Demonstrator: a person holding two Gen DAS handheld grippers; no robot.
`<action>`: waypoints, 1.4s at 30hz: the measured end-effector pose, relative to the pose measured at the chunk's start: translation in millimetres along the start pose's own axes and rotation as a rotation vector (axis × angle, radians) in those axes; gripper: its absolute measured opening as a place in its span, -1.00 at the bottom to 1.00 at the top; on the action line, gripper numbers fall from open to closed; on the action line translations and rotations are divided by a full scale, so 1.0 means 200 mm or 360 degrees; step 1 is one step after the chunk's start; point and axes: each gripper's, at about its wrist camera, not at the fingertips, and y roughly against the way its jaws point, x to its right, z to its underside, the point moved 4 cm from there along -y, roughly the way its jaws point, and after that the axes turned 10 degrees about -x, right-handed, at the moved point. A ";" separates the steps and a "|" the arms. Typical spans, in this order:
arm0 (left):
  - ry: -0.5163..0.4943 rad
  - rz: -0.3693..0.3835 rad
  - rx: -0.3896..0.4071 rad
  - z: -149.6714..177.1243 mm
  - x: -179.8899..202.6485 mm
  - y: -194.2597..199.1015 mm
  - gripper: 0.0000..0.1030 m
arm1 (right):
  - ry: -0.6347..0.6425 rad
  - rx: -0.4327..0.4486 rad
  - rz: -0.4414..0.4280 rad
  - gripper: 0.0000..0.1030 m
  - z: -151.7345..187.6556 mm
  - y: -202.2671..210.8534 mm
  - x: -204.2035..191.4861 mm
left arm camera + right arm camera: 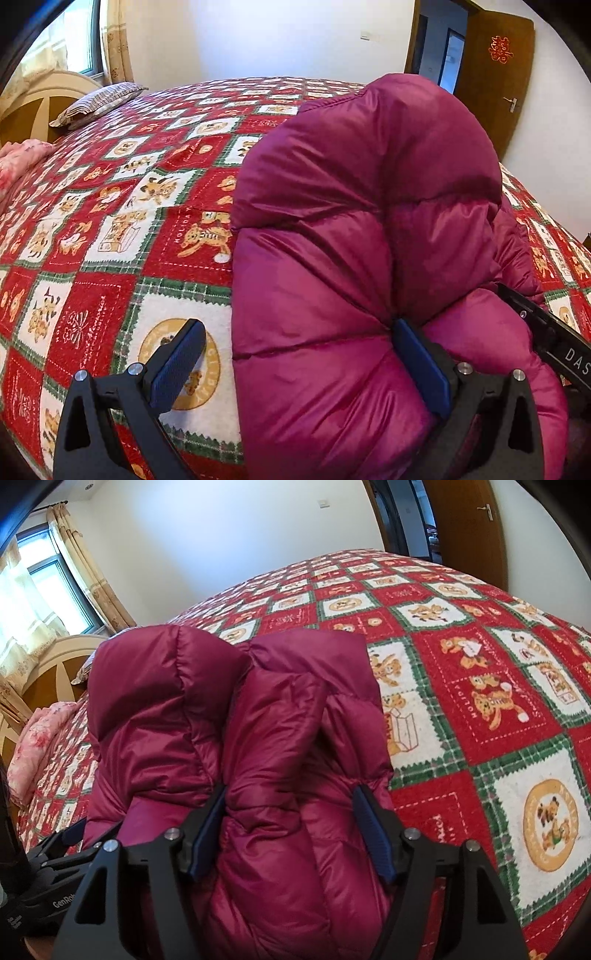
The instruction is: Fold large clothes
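A puffy magenta down jacket [351,221] lies bunched and partly folded on the bed. In the left wrist view my left gripper [301,365] is open. Its left finger [181,369] hangs over bare bedspread, and its right finger [421,365] digs into a seam of the jacket. In the right wrist view the jacket [258,720] rises as a thick fold, and my right gripper [291,830] grips that bulk with both pads pressed into it and the jaws fairly wide. Each gripper's black body shows at the edge of the other's view.
A red, white and green teddy-bear bedspread [110,221] covers the whole bed [480,701]. A striped pillow [99,103] and a pink folded quilt [40,738] lie by the headboard [48,664]. A wooden door [491,74] stands open beyond the far corner.
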 end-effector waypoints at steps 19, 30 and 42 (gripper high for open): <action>-0.0233 -0.0003 0.0158 0.03 0.15 0.10 -0.09 | 0.0082 0.0033 -0.0124 -0.40 0.01 0.02 -0.05; -0.0286 -0.0152 0.0277 0.06 0.17 0.24 -0.57 | 0.0153 0.0151 -0.0097 -0.68 0.02 0.12 -0.10; -0.0214 -0.0224 0.0389 0.10 -0.02 0.55 -0.63 | 0.0298 0.0250 -0.0293 -0.72 0.02 0.28 -0.37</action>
